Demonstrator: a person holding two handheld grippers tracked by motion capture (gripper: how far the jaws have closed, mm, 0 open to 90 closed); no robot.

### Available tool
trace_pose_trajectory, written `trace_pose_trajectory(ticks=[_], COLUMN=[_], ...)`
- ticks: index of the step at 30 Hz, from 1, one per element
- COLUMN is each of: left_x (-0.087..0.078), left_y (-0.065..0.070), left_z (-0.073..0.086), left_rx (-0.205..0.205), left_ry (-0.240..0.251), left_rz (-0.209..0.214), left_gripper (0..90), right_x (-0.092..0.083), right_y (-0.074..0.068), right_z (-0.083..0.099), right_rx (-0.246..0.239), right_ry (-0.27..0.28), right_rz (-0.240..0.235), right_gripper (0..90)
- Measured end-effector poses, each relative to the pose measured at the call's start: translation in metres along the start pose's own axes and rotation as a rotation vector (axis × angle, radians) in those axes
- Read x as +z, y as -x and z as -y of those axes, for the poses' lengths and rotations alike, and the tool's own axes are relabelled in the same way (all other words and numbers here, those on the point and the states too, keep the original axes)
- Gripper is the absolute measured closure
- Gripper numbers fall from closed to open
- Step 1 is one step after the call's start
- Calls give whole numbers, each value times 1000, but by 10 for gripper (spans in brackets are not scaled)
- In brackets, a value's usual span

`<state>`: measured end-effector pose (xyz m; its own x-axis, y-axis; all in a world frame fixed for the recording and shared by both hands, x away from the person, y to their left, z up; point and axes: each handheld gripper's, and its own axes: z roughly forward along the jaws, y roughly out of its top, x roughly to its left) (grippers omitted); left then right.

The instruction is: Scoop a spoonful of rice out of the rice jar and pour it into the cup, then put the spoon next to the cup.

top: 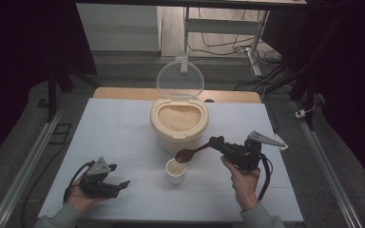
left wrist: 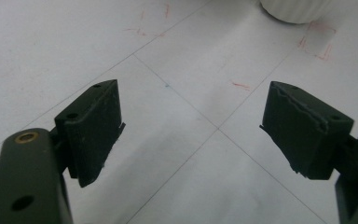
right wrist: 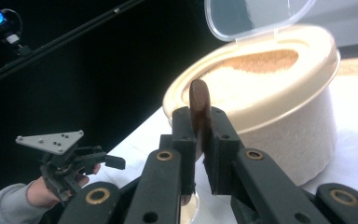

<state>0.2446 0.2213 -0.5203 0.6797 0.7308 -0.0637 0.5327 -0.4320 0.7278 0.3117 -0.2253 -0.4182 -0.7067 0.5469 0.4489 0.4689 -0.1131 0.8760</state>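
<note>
The right tongs (top: 217,142) are closed on the handle of 1 brown wooden spoon (top: 192,153). The spoon's long axis runs from these tongs toward the person's left and slightly toward the person, so its bowl hangs just above 1 small white cup (top: 176,171). The cup stands on the white counter (top: 123,133), to the left of the right tongs and a little nearer to the person. In the right gripper view the spoon (right wrist: 198,109) stands on its edge between the 2 jaws, so I judge that the coming move is to tip its load into the cup below.

1 cream rice container (top: 179,124) stands beyond the cup, its clear lid (top: 180,78) raised, with grain inside.

The left tongs (left wrist: 191,133) are wide open and hold nothing; they hover over bare counter, well apart from the cup. The right hand (top: 243,183) is clearly the nearer one.
</note>
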Motion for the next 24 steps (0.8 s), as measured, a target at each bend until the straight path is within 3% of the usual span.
trace_pose_trajectory(ticks=[7, 13, 20, 24], left_x=[1, 1, 2, 2], left_y=[0, 1, 0, 0], left_z=[-2, -2, -2, -2], left_rx=[8, 6, 6, 7], left_ry=[-1, -3, -5, -6], left_rz=[-1, 0, 1, 1], left_gripper=[194, 194, 195, 195], right_x=[-31, -39, -23, -8], right_y=[3, 7, 10, 10], right_z=[-17, -19, -9, -4], right_rx=[-33, -54, -56, -47], right_ry=[-19, -113, -314, -441], right_rz=[6, -5, -38, -80], right_gripper=[829, 829, 828, 828])
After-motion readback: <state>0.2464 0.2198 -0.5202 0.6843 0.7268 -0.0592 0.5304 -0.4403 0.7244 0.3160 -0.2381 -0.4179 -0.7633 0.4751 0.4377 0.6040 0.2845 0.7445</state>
